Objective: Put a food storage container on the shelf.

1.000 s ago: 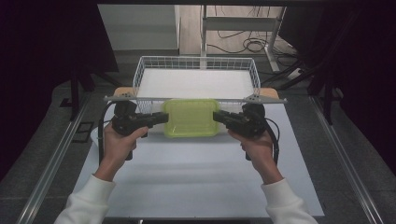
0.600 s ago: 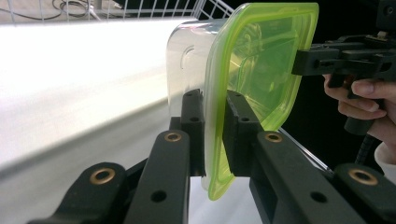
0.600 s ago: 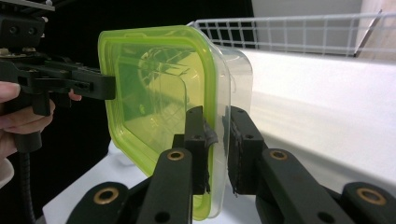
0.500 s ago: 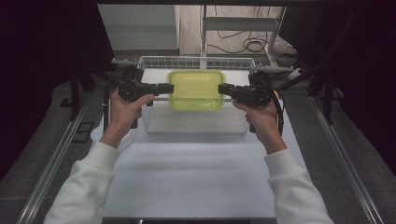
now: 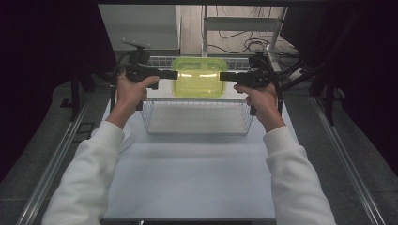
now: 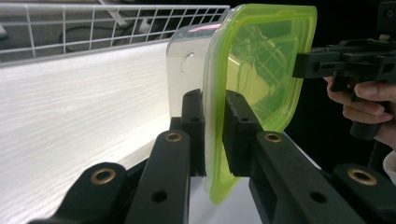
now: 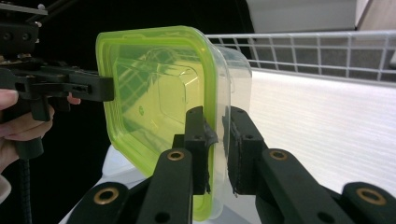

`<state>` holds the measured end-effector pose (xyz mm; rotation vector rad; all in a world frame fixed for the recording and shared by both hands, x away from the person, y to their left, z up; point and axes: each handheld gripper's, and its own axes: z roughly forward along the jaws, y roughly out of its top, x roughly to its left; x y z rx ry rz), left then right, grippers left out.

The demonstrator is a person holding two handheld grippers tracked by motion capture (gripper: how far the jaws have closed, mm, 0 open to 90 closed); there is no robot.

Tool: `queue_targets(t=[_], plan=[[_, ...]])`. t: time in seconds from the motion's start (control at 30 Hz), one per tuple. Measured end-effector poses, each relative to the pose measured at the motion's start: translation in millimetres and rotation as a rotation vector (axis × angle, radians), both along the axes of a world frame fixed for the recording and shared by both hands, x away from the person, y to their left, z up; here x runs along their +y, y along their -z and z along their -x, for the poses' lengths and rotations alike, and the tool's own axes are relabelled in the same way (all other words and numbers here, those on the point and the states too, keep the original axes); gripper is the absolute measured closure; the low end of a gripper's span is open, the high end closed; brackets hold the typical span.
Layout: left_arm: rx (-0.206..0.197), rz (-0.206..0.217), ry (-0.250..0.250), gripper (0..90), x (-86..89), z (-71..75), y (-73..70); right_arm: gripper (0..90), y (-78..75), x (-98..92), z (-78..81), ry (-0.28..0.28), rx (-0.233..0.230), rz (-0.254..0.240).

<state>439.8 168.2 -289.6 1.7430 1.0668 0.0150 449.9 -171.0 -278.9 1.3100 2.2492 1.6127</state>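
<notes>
A clear plastic container with a yellow-green lid (image 5: 199,77) hangs level above the far rim of a white wire basket (image 5: 197,132). My left gripper (image 5: 173,74) is shut on its left rim and my right gripper (image 5: 223,76) is shut on its right rim. In the left gripper view the jaws (image 6: 213,100) pinch the lid's edge (image 6: 261,60), and the right gripper (image 6: 303,65) holds the opposite side. In the right gripper view the jaws (image 7: 217,116) clamp the rim of the container (image 7: 154,88), with the left gripper (image 7: 105,88) at the far side.
The basket stands on a white table top (image 5: 197,178), and its wire walls (image 6: 116,23) (image 7: 327,46) rise beside the container. Metal rails run along both table sides. Cables and a frame lie on the floor beyond the table. Dark curtains flank the area.
Both grippers have carried the container up and away from the person, from the basket's near rim across it to above its far rim. Both grips are unchanged.
</notes>
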Motion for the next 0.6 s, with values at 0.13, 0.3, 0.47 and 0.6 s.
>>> queue_targets(t=[0.13, 0.3, 0.47, 0.6], plan=[[0.045, 0.014, 0.017, 80.4, 0.4, -17.1, 11.3, 79.1, 8.2, -1.7, -13.5, 0.008, 0.052, 0.004], [0.095, 0.022, 0.006, 80.4, 1.2, -33.2, 18.2, 79.2, 16.2, -0.1, -32.1, 0.024, 0.136, -0.004], [0.149, 0.056, 0.001, 80.4, 3.9, -44.7, 25.4, 79.2, 20.3, 2.2, -41.8, 0.04, 0.171, 0.006], [0.199, 0.101, -0.007, 80.4, 7.4, -55.6, 27.8, 78.6, 23.0, 2.4, -49.0, 0.043, 0.194, -0.015]])
